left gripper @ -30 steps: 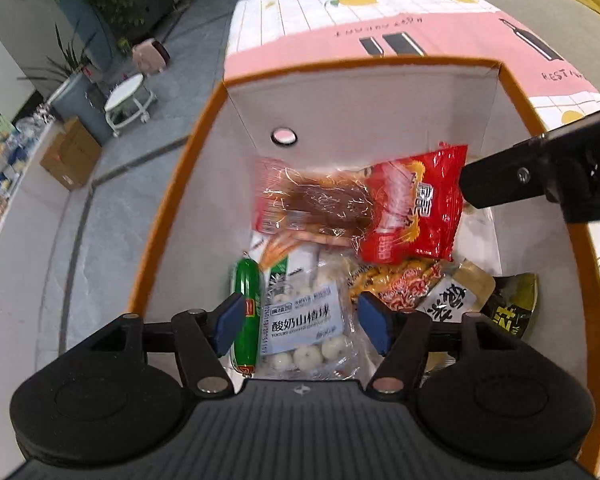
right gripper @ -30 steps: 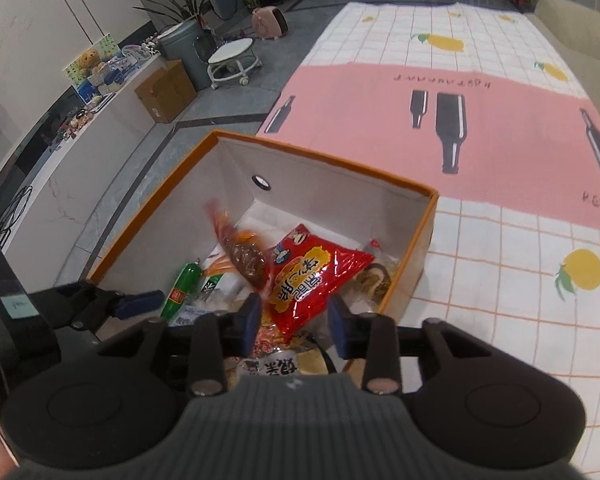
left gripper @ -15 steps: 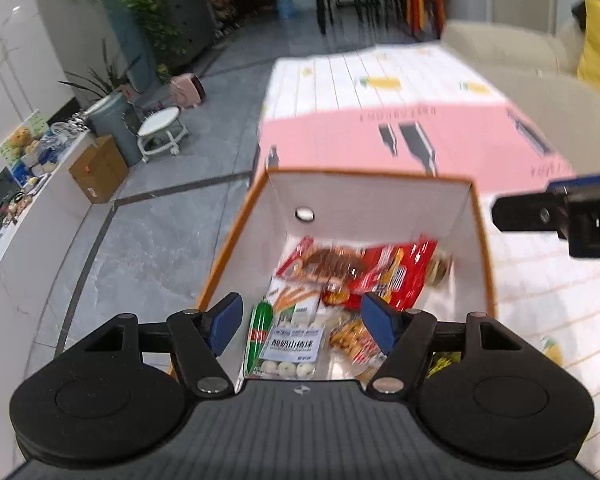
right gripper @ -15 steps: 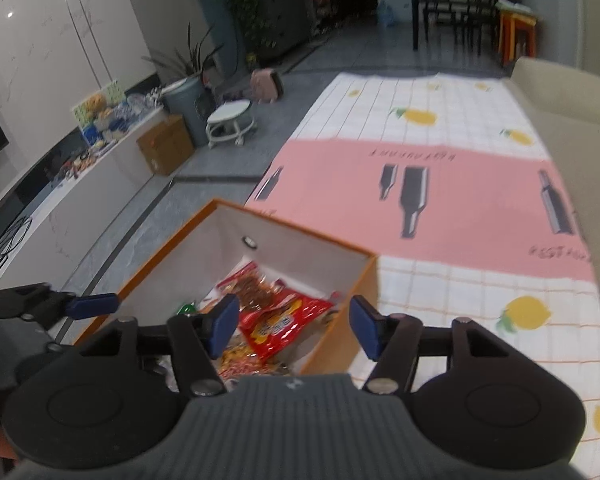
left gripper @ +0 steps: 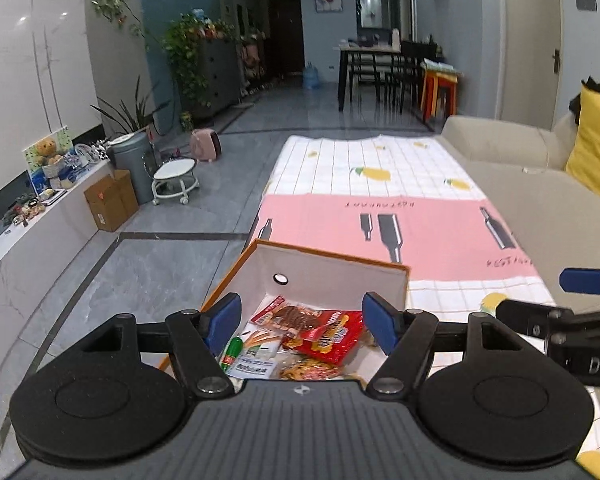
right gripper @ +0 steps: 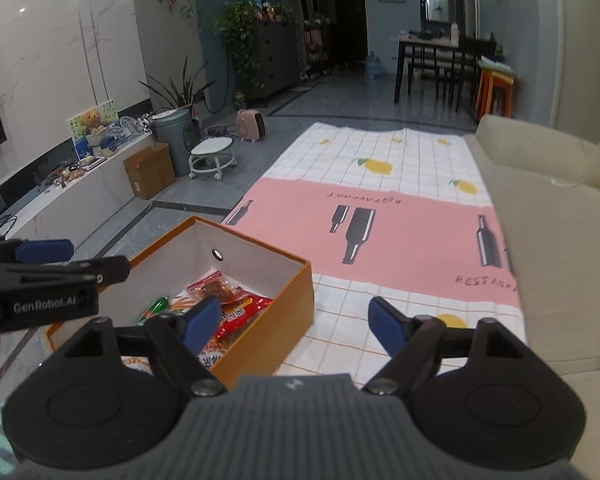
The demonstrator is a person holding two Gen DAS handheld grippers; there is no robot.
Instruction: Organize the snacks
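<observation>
Above the orange box (left gripper: pixel 324 258) of snacks (left gripper: pixel 328 334): left gripper (left gripper: pixel 302 322) spread apart, empty. Farther right, over the patterned mat (right gripper: pixel 400 240): right gripper (right gripper: pixel 292 322) opening, nothing between.

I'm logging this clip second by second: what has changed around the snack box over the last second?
Both grippers pulled up and back from the orange box, so it looks smaller and the room shows. The right gripper had its jaws narrow over the red packet; they are opening, nothing between them. The left gripper stayed open and empty. The snacks lie in the box as before.
</observation>
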